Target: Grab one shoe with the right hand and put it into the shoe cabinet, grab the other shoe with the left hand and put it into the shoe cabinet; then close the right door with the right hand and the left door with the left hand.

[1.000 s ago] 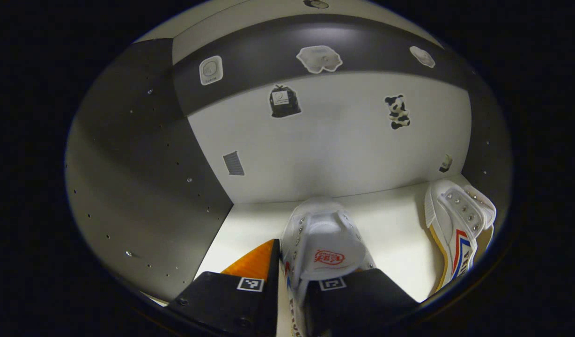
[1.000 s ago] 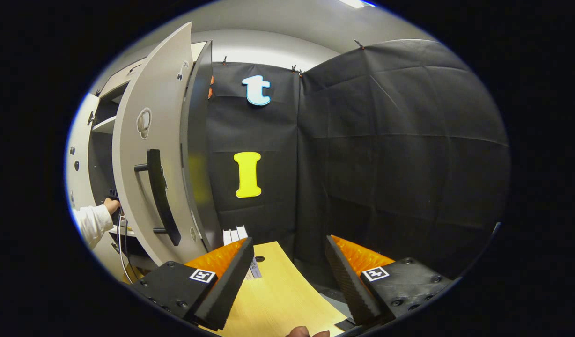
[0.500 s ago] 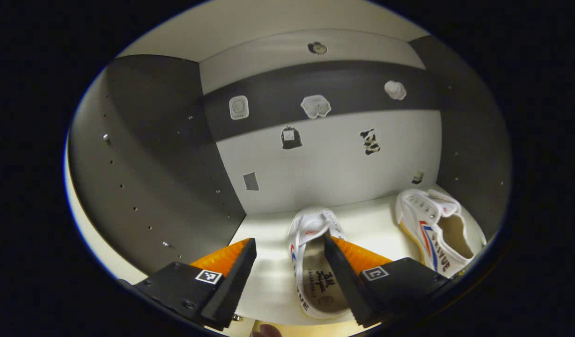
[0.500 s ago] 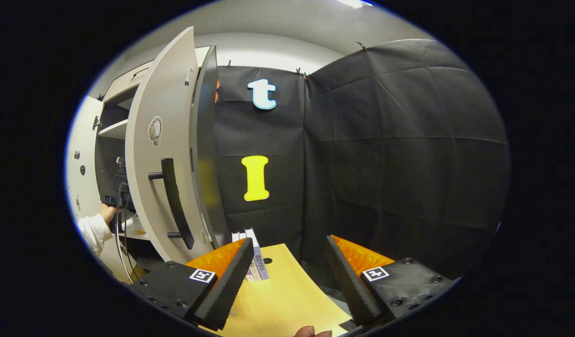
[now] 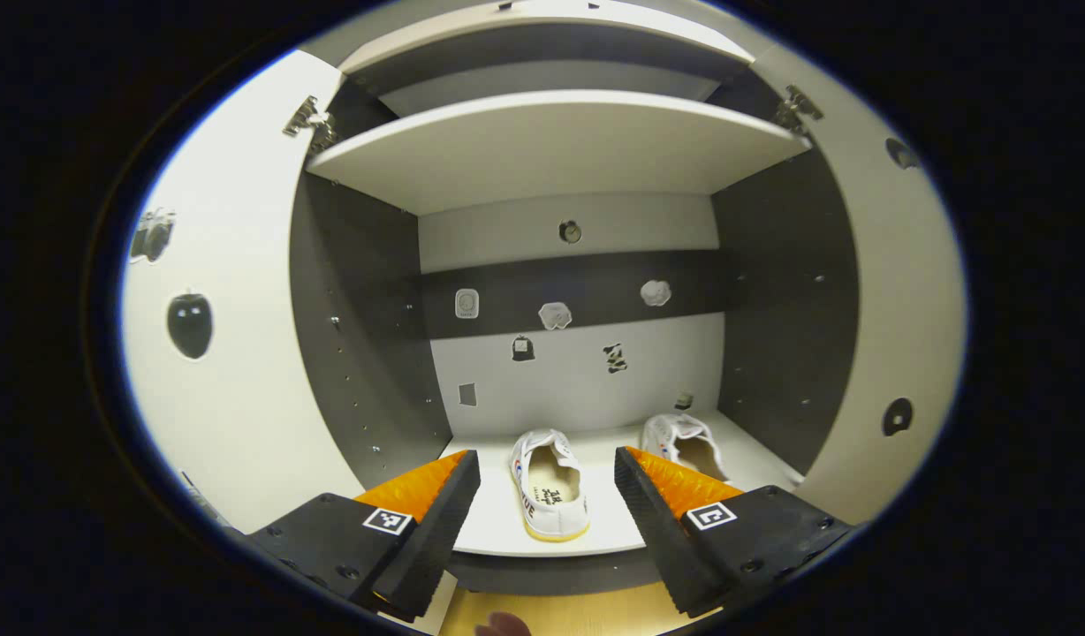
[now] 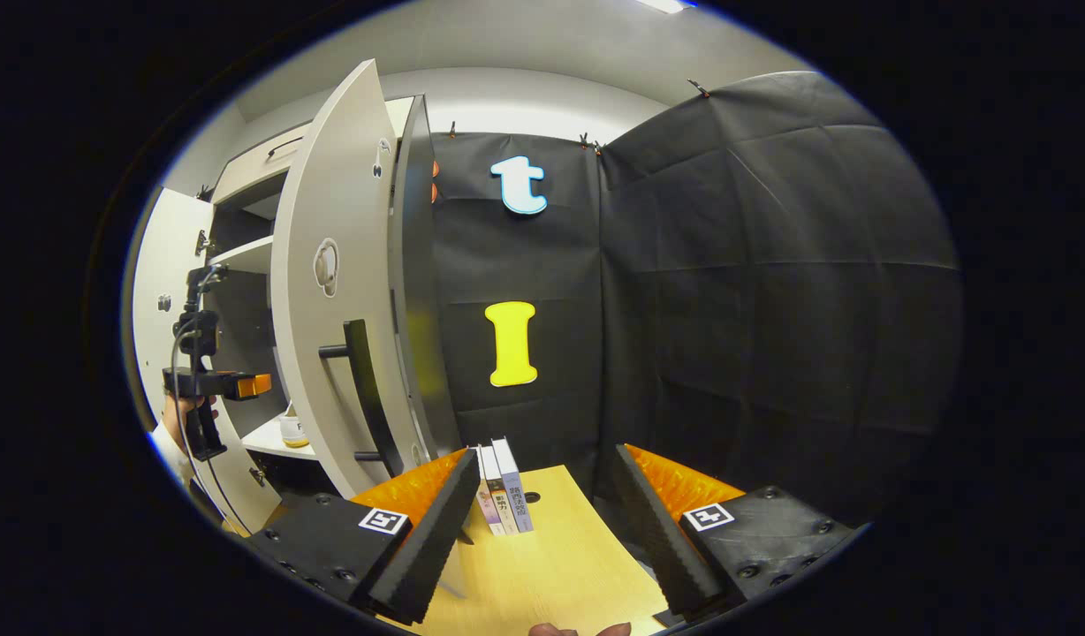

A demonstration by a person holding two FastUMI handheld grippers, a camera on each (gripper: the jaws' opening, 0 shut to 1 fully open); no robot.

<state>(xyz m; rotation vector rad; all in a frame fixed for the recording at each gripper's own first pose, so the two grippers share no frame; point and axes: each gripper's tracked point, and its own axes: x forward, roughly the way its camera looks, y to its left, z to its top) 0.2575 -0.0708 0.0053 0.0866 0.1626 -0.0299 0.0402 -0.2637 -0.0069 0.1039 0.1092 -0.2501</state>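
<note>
Because both shoes, the left shoe (image 5: 550,484) and the right shoe (image 5: 684,442), lie inside the shoe cabinet (image 5: 551,141) with both grippers' jaws spread and empty, the risk is that the right door (image 6: 348,291) strikes the books (image 6: 500,486) standing near it when swung shut.

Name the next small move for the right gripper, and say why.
Probably swing the right gripper, open and empty, toward the right door and its black handle: both shoes sit on the cabinet's shelf, and the door stands wide open.
</note>
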